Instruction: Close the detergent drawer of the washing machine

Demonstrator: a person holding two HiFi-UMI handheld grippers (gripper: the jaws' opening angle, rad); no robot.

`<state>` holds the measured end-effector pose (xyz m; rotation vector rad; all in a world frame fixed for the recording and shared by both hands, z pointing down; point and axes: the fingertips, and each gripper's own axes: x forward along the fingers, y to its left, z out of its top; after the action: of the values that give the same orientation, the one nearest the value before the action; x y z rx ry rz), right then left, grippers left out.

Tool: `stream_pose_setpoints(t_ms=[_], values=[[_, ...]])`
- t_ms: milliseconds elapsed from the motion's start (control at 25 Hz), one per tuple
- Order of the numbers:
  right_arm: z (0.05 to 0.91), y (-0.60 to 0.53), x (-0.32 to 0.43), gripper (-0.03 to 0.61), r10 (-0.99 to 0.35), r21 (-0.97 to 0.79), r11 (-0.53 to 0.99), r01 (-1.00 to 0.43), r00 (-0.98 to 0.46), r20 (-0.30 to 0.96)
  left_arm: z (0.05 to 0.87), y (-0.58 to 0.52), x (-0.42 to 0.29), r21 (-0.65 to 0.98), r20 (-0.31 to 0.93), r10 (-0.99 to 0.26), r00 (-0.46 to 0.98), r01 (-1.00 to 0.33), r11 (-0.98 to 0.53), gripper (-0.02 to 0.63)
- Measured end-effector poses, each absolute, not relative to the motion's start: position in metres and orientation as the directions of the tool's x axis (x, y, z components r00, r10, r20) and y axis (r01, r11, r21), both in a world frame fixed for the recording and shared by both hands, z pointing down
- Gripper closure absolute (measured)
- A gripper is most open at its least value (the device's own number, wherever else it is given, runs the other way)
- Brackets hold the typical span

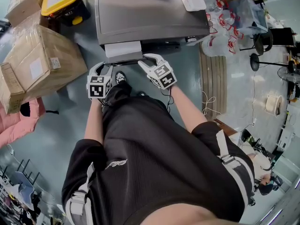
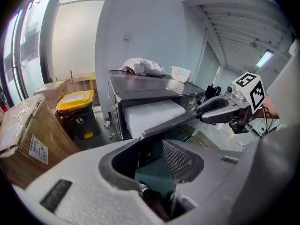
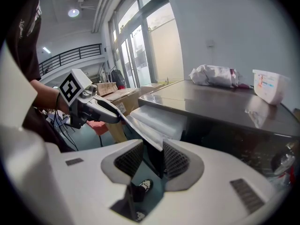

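Detergent drawer (image 1: 123,49) juts out white from the washing machine (image 1: 150,13) — pulled open. The right gripper (image 3: 153,159) has its jaws clamped on the drawer's grey front panel (image 3: 140,135). The left gripper (image 2: 151,156) seems clamped on that panel's other end — shadow muddies it.

rear of washing machine (image 1: 150,11) beyond head view's top edge; print on white tub (image 3: 268,86) illegibly small
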<state>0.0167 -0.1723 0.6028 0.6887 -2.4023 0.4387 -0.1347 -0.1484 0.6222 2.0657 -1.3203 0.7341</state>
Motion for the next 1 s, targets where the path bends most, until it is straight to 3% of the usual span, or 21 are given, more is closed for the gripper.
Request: stream_pose_setpoints(t_ms=[1000], values=[[0.602, -0.2, 0.009, 0.443, -0.381, -0.155, 0.802, -0.577, -0.693, 0.612, 0.622, -0.176, -0.143, 0.167, 0.721, -0.593, 0.358, -0.921, -0.353, 0.457]])
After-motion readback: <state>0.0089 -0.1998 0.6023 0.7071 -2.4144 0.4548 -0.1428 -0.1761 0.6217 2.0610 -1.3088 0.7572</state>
